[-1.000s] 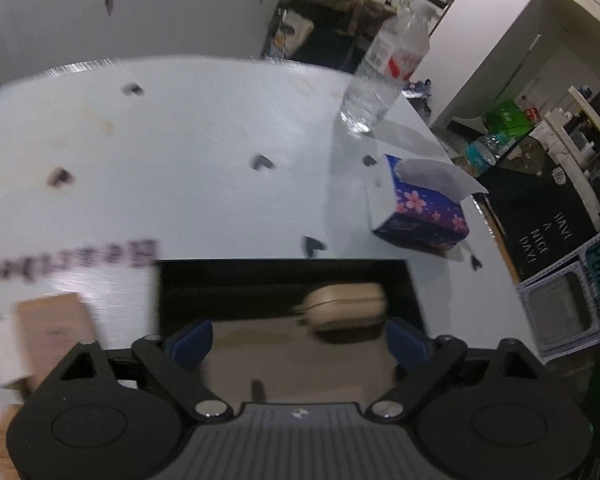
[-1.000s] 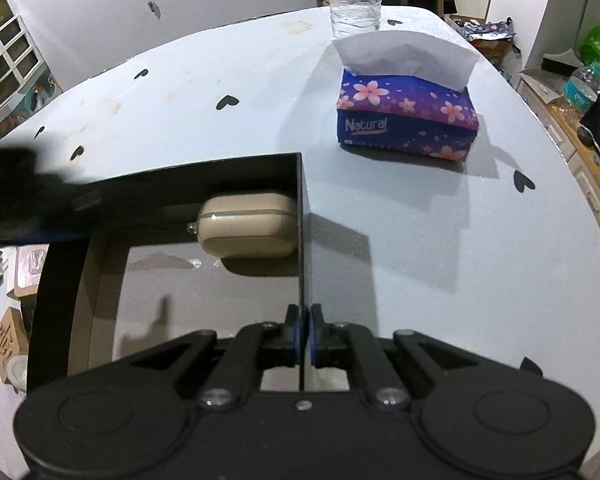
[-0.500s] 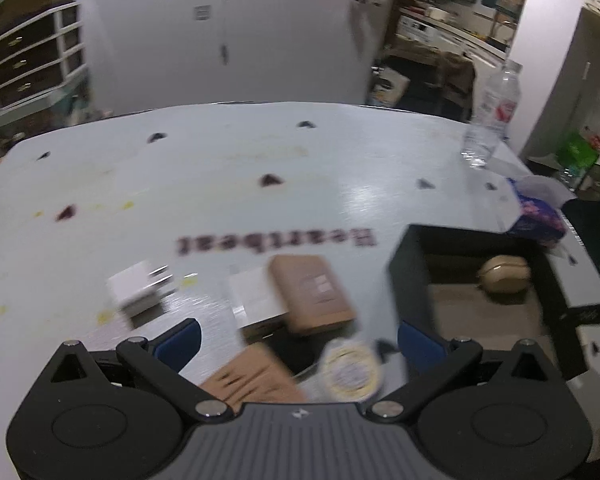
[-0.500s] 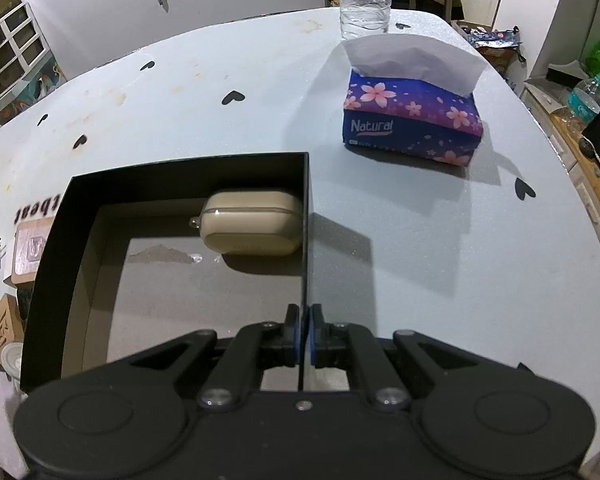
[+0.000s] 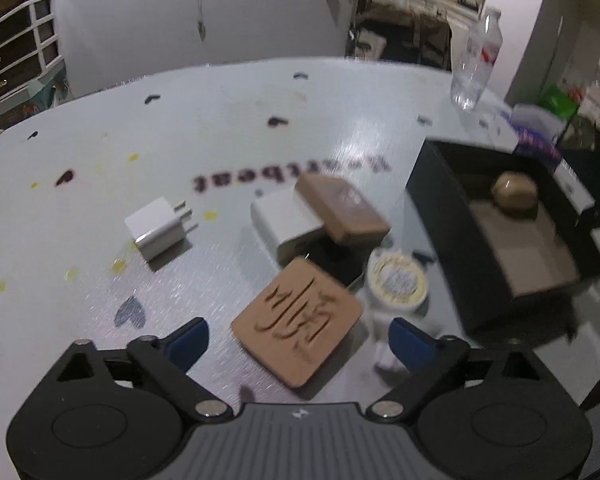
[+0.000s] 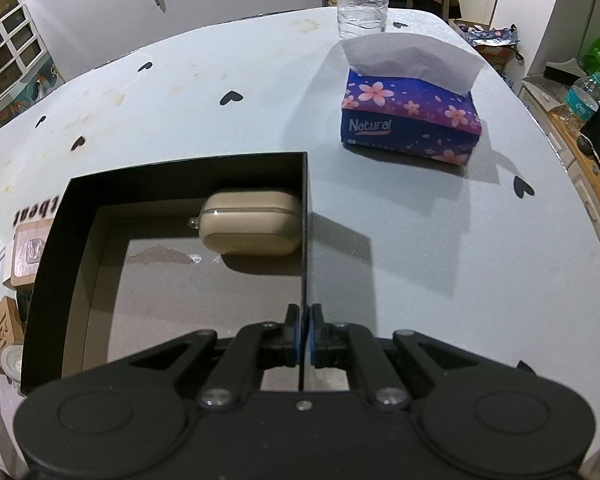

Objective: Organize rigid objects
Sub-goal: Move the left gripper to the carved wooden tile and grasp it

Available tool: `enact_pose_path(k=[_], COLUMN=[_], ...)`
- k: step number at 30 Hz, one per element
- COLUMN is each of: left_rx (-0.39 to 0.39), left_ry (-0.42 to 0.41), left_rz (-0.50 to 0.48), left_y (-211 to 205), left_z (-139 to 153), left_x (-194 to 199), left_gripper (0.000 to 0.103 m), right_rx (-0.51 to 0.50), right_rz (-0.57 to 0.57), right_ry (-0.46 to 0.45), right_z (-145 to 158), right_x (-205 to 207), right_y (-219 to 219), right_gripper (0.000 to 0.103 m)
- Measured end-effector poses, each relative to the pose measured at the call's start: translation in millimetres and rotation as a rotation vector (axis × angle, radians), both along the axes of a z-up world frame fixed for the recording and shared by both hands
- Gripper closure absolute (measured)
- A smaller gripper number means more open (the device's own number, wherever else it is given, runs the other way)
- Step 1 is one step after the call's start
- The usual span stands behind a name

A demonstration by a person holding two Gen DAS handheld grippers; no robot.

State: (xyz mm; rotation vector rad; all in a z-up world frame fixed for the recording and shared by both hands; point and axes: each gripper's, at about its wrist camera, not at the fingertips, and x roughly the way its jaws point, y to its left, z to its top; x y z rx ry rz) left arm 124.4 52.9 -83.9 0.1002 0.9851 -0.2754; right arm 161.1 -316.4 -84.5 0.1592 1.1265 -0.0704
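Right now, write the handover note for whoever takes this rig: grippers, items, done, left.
Left gripper: open, empty, jaws just narrowed slightly, over the carved wooden tile.
Right gripper: shut on the black box wall.
Done: beige earbud case lies in the box.
Left, on the table beside the box: carved tile, round tin, second wooden block leaning on a white box, white charger plug.

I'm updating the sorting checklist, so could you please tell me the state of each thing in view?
Black box: open, its right wall pinched by the right tongs.
Beige earbud case: closed, inside the box.
Left tongs: open, empty, jaws just narrowing, above the carved wooden tile.
White charger: lying on the table.
Round tin: lid on, beside the box.
Tissue pack: opened, one tissue sticking up.
Water bottle: upright.
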Motion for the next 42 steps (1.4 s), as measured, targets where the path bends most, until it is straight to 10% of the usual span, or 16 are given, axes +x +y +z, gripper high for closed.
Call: enact_pose_path(k=[11,23,42], left_rx=[-0.001,-0.075,0.051], left_ry=[0.019,0.118,0.125], left_rz=[-0.155,-0.164,-0.06], left_y=[0,-2,-25], left_z=[-24,-33,-34], left_x=[29,18,27], left_gripper=[0.009,0.021,0.038], right_rx=[-0.007,-0.003,-0.006], right_rz=[-0.006,-0.01,-0.005], right_ry=[0.0,-0.003,-0.003], right_z=[0,0,0], right_x=[-1,-2,-2], right_y=[1,1,2], right_gripper=[0.099,0.098,0.098])
